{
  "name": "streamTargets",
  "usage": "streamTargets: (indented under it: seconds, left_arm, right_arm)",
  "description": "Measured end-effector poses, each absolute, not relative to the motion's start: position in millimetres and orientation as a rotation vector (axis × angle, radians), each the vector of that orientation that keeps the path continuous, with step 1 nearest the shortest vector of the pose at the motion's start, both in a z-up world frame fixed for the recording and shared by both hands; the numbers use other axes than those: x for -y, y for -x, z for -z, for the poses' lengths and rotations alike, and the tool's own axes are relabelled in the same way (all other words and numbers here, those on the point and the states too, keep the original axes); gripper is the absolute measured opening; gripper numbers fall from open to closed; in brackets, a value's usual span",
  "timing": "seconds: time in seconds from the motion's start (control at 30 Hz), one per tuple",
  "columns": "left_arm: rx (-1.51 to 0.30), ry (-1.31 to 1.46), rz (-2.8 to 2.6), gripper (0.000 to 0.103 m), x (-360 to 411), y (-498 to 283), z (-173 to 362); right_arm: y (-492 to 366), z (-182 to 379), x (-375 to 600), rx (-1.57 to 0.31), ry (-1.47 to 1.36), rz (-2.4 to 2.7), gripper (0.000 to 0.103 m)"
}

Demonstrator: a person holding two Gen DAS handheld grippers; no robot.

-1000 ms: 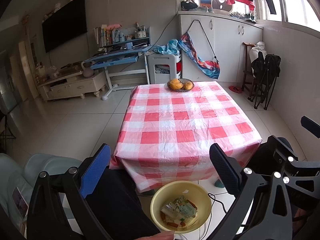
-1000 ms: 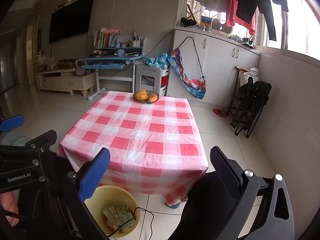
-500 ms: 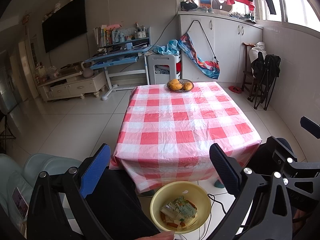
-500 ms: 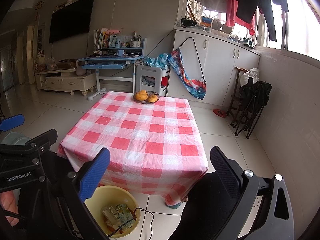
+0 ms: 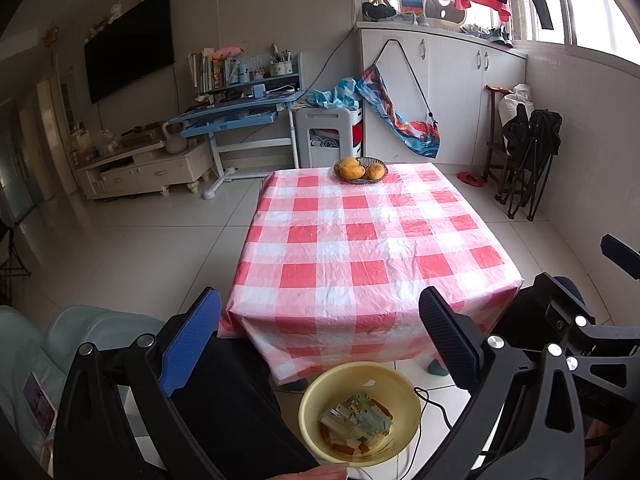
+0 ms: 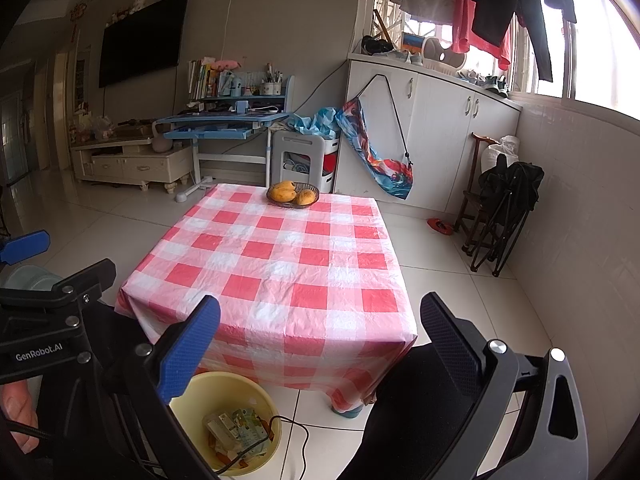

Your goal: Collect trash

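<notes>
Your left claw (image 5: 320,340) and right claw (image 6: 320,344) are both spread wide with nothing in them. The trash (image 5: 357,424), crumpled wrappers plus orange scraps, sits in the yellow basin (image 5: 320,390) on the floor, bottom center, just beside the checkered bench (image 5: 360,248).

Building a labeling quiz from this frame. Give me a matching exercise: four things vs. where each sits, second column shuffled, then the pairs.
Things:
1. fruit basket
2. yellow basin
3. folded black chairs
4. colourful bag

Places:
A. on the floor at the near edge of the table
B. hanging on the white cabinet
C. far end of the checked tablecloth
D. against the tiled wall on the right

Pairs: 1-C, 2-A, 3-D, 4-B
</notes>
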State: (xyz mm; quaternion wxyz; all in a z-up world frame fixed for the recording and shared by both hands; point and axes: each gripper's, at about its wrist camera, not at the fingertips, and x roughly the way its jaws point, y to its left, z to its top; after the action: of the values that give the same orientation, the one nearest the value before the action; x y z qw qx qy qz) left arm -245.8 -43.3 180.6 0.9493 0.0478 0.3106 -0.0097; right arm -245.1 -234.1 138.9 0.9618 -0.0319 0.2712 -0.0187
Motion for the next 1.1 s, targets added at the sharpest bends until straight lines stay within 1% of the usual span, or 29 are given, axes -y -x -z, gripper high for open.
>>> streamTargets:
  seconds: [0.83,1.1]
  left_arm:
    - [-0.635,-0.095,0.014,0.096,41.5,245.2,-181.6]
    - [-0.605,-0.086,0.016,0.096,35.2,249.9,-180.7]
  right_arm:
    - [239.9,-138.7,228.8,-0.552,0.077,0.032,0.096]
    - [238.7,-138.4,228.0,-0.554,0.078,0.033,0.096]
